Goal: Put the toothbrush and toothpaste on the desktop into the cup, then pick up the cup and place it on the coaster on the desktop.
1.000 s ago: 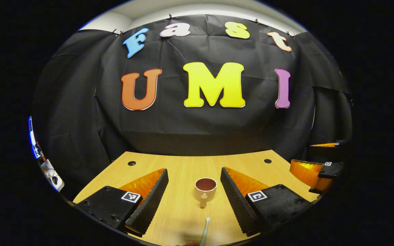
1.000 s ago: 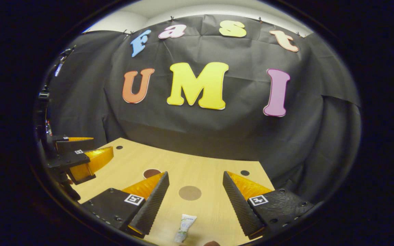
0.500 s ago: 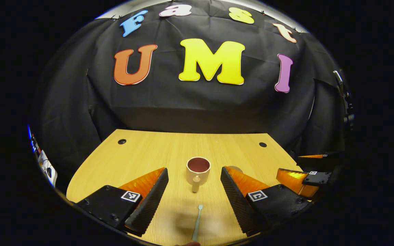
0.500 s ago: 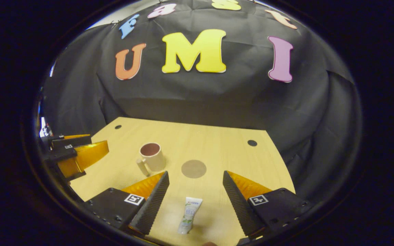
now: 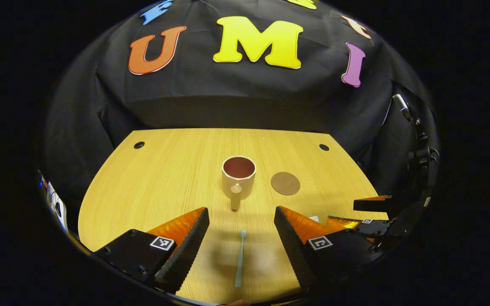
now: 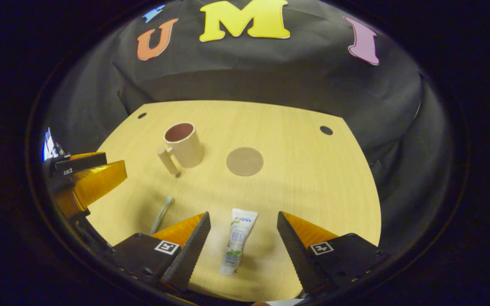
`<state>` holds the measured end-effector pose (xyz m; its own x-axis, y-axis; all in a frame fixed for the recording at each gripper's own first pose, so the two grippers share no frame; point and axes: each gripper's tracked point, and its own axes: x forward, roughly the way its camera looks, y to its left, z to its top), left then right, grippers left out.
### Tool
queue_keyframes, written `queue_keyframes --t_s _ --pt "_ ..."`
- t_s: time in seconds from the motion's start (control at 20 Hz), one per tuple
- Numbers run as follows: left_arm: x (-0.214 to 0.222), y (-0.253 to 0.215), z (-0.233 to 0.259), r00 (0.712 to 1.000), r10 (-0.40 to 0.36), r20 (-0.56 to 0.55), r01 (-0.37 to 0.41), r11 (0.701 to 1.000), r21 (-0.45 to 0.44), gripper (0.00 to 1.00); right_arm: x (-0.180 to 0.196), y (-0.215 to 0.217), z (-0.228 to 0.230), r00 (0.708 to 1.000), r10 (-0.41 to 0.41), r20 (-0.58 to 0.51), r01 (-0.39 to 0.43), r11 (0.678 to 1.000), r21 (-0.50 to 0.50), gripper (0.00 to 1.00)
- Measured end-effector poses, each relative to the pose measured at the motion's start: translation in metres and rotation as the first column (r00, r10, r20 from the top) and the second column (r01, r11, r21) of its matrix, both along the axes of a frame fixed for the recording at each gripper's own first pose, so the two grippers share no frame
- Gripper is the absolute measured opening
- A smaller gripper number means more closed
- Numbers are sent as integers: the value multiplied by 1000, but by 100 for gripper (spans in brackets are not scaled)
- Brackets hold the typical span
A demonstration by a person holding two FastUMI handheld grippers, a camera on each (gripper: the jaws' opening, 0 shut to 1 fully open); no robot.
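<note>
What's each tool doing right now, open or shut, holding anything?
Left tool: open, empty, toothbrush lying between its fingers.
Right tool: open, empty, toothpaste lying between its fingers.

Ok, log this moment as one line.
left gripper open over toothbrush | right gripper open over toothpaste | cup empty | coaster bare

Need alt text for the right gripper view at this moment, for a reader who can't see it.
The right gripper, jaws open, hangs over a toothpaste tube lying flat on the wooden desktop between its fingers. Beyond stand an empty cup and, apart to its right, a round brown coaster; a toothbrush lies at left, near the left gripper.
</note>
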<state>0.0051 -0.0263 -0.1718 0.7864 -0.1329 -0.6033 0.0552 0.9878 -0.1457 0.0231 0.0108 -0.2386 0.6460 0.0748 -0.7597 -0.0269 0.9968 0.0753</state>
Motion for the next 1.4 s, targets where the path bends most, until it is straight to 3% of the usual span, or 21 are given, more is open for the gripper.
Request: queue_keyframes --t_s 0.2,0.35,0.55,0.9,1.25,1.4 --pt "-9 2 -36 992 1 -129 -2 1000 -6 98 -3 3 -29 995 -4 -100 4 1000 0 94" --pt "-23 8 -61 967 19 -256 -14 1000 18 98 -10 2 -50 982 0 -189 -2 1000 -12 94" --pt "-32 0 -76 931 5 -364 -11 1000 -14 98 -12 3 -66 967 -11 -254 9 1000 -12 93" --pt "-52 -1 -105 827 5 -562 -16 1000 -16 99 -11 2 -85 942 -18 -335 7 999 -34 89" --pt "-49 0 -135 748 -6 -664 2 1000 -7 100 -12 7 -96 915 -31 -402 19 999 -33 76" --pt "-49 -1 -140 732 -27 -680 31 999 -6 91 -12 13 -99 909 -27 -417 17 1000 -26 65"
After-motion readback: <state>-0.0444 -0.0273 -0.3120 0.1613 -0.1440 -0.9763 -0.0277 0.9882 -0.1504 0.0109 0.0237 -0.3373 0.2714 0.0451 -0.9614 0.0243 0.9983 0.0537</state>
